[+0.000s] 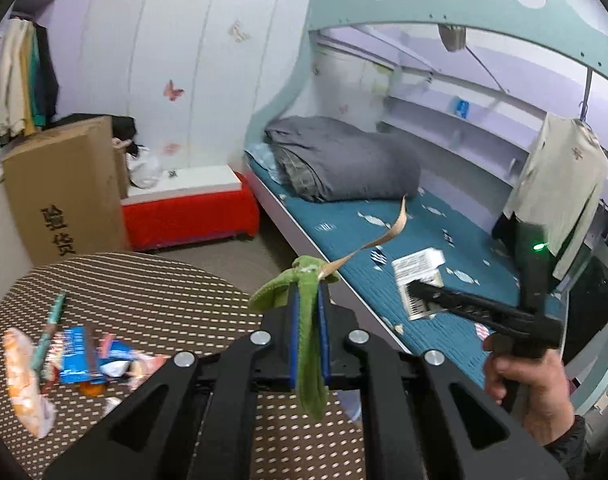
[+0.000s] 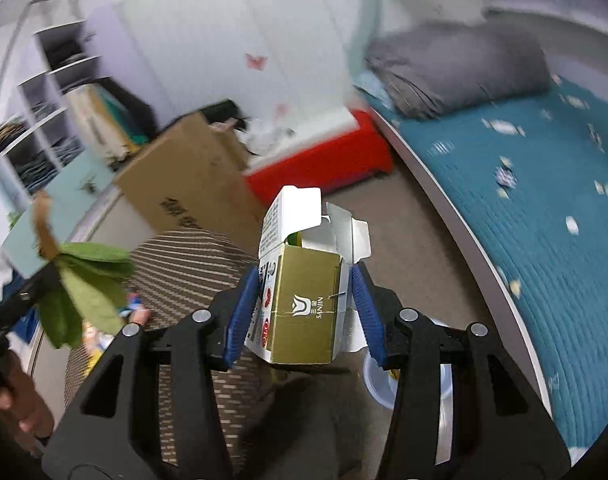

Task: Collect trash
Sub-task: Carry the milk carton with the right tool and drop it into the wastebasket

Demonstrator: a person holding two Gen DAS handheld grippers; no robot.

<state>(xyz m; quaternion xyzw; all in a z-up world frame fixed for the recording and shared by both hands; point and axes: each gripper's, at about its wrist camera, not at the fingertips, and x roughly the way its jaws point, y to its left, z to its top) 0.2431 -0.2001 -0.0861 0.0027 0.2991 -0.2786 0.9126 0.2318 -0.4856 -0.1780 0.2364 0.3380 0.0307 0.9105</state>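
L gripper [image 1: 307, 312] clamps green cloth [image 1: 309, 360], maybe leaf; R gripper [image 2: 304, 312] clamps carton [image 2: 304, 304].

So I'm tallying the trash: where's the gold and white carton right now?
The opened gold and white carton is clamped in the right gripper, centre of the right wrist view, held above the floor between the round patterned table and the bed.

Fuzzy green cloth [image 1: 308, 320]; glossy cardboard box [image 2: 307, 304]; quilted bedspread [image 1: 383, 232].
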